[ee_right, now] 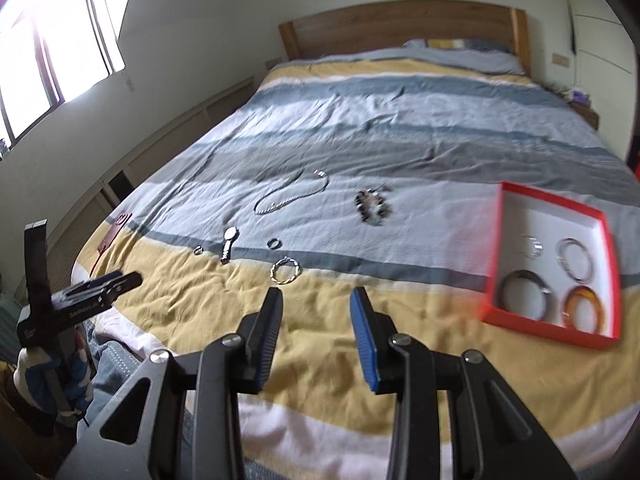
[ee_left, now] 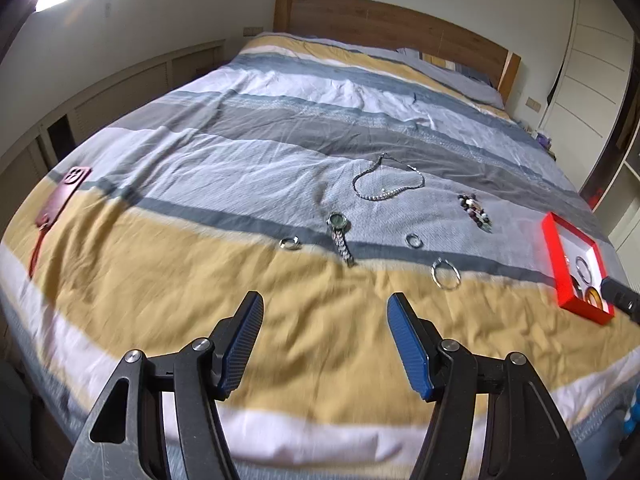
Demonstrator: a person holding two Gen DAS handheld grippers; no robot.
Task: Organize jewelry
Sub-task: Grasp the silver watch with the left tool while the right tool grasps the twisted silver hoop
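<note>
The left gripper (ee_left: 325, 316) hangs over the yellow band of the striped bedspread (ee_left: 248, 152) at the bottom centre of its frame, fingers spread wide and holding nothing. The right gripper (ee_right: 316, 308) sits bottom centre in its own view, fingers (ee_right: 271, 320) moderately apart and also holding nothing.

Loose jewelry lies mid-frame on the bed: a watch (ee_left: 340, 238), a small ring (ee_left: 289, 243) to its left, another ring (ee_left: 414, 241) to its right, a twisted bangle (ee_left: 445, 274) nearer the camera, a bead necklace (ee_left: 387, 184) farther up, and a dark beaded bracelet (ee_left: 476, 212) toward the right.

At the right edge, a red tray (ee_right: 506, 216) holds four bangles, including an amber one (ee_right: 582, 306). A maroon pouch (ee_left: 60, 198) lies far left.
</note>
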